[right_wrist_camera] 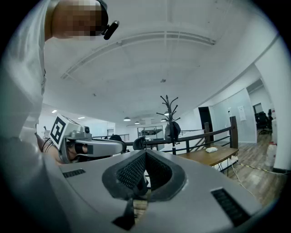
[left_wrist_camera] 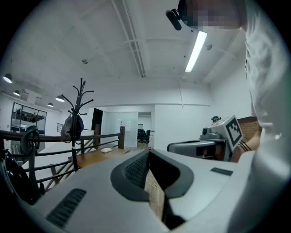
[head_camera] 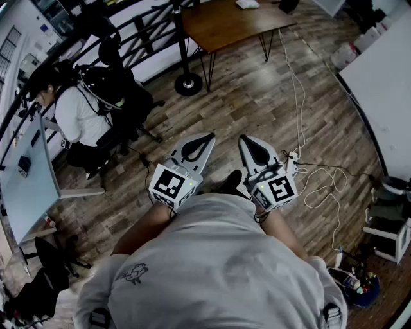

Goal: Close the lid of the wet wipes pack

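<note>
The left gripper and the right gripper are held level, side by side, close in front of the person's torso over the wooden floor. Each has its jaws closed tip to tip with nothing between them. A small white object, too small to confirm as the wet wipes pack, lies on the wooden table, well apart from both grippers.

No words or numbers can be read. The left claw and right claw carry only black-and-white square marker patterns. The shirt print and far wall sheets are too small to read.
</note>
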The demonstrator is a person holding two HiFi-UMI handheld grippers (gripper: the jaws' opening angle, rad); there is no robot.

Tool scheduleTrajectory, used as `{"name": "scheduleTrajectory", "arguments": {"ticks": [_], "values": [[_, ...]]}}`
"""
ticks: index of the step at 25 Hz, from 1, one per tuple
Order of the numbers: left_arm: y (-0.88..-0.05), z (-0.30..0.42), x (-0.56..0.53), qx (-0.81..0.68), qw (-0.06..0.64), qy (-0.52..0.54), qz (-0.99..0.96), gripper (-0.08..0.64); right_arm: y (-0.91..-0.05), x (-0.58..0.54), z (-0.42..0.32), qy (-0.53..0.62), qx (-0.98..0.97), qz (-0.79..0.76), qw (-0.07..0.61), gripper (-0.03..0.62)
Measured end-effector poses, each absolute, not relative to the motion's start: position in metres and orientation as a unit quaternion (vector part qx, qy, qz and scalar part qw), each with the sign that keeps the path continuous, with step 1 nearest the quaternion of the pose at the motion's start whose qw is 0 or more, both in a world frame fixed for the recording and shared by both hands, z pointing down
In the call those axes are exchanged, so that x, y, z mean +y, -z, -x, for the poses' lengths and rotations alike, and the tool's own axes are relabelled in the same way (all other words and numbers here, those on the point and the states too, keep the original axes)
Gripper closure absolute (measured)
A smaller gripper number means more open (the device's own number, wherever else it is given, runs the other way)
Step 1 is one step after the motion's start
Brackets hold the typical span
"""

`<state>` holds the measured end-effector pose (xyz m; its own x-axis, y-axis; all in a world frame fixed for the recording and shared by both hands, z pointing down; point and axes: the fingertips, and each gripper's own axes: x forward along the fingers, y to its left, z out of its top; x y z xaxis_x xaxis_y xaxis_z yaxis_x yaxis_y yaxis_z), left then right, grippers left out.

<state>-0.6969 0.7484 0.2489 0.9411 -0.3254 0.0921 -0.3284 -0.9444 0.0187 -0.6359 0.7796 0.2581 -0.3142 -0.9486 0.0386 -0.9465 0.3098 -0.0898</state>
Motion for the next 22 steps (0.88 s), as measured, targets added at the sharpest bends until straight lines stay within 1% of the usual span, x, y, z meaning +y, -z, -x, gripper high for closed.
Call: {"name": "scheduleTrajectory", "arguments": {"ticks": [5,9,12,16,22], "values": [[-0.253,0.672,0.731,-0.168,0.024,-0.044,-0.985,0.546,-0.263,0.765,0.611,0.05,0.81,0.584,0.008,0.56],[-0.256,0.641,0.712,-0.162,0.01,-0.05,-0.986,0.546,-0.266,0.751,0.577,0.052,0.81,0.584,0.009,0.56],[-0.253,0.609,0.695,-0.161,0.0,-0.051,-0.986,0.546,-0.261,0.739,0.539,0.043,0.81,0.585,0.013,0.56],[-0.25,0.559,0.682,-0.154,0.005,-0.039,-0.987,0.546,-0.255,0.728,0.479,0.036,0.802,0.595,0.018,0.558],[-0.246,0.495,0.671,-0.146,-0.001,-0.027,-0.989,0.546,-0.235,0.728,0.416,0.0,0.814,0.579,0.037,0.558]]}}
